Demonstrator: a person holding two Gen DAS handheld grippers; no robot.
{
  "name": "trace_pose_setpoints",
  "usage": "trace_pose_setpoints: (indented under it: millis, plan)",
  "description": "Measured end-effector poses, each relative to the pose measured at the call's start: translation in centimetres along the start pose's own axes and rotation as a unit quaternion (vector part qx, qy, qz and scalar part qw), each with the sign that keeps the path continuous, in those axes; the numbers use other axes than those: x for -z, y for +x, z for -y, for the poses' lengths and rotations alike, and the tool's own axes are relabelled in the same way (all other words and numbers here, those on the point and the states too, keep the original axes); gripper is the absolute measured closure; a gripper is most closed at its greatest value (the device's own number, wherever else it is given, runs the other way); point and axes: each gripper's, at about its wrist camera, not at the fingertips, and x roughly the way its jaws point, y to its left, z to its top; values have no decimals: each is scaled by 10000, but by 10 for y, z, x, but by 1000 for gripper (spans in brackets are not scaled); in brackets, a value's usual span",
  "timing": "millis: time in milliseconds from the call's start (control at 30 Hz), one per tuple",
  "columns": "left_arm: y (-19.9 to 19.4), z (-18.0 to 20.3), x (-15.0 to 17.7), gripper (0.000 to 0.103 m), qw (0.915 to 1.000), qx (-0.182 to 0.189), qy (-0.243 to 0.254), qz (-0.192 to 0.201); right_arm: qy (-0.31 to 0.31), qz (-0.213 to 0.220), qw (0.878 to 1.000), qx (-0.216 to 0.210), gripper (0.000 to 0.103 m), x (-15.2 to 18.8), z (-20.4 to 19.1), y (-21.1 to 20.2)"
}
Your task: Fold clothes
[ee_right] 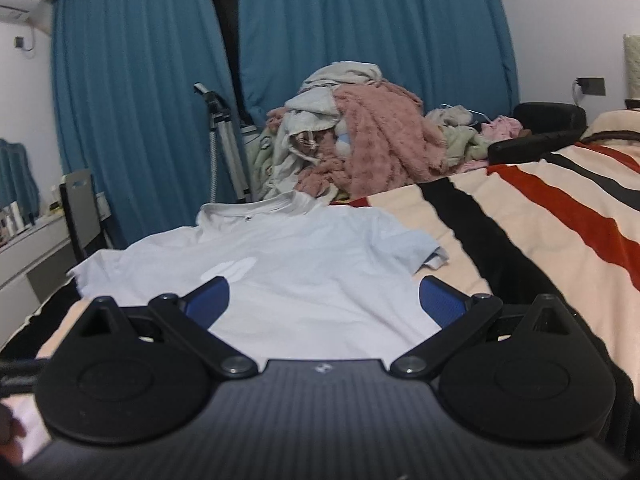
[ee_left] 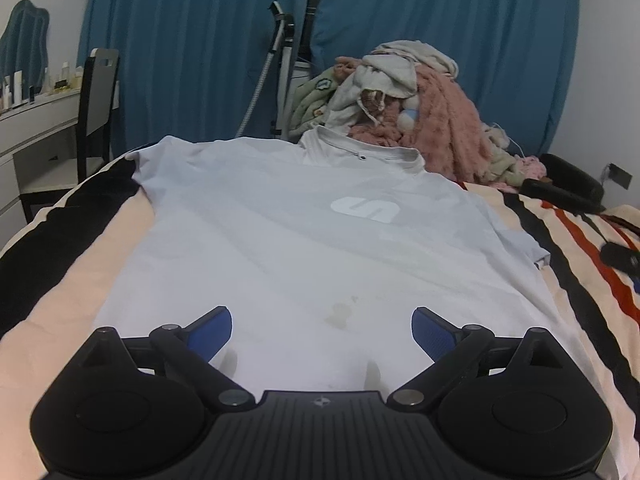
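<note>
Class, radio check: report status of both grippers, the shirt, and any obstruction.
Left gripper open, empty; right gripper open, empty. Pale blue T-shirt flat on striped bedspread, unfolded. Heaped laundry pile beyond collar, not blocking.

Bed (ee_left: 592,312) covered by striped blanket (ee_right: 552,216) in cream, black and red. Flat across it, pale blue T-shirt (ee_left: 288,248), collar at far end, white logo on chest, small stain near hem. Heaped at far edge, pile of clothes (ee_left: 404,104) with pink fleece. Right of shirt, small dark object (ee_left: 622,258) on stripes.
</note>
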Motion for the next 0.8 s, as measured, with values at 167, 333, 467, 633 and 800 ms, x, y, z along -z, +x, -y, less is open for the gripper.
trace_pose_setpoints:
  millis: [167,333,467,633,800]
  plan:
    - [2,5,6,5,9999,-14,154,-33,590,-65,9981,157,0,1,33,29]
    - [3,8,10,5,9997,-44,252,-14,1186,-132,9924,311,0,2,66,57]
    - [3,9,12,5,9994,-85,340,16,1706,-173,9847,320,0,5,94,78]
    - [6,11,14,5,9991,-104,410,-18,1932,-212,9803,363,1,5,116,98]
    - [10,12,15,5,9987,-119,491,-46,2117,-278,9764,315,1,7,132,119]
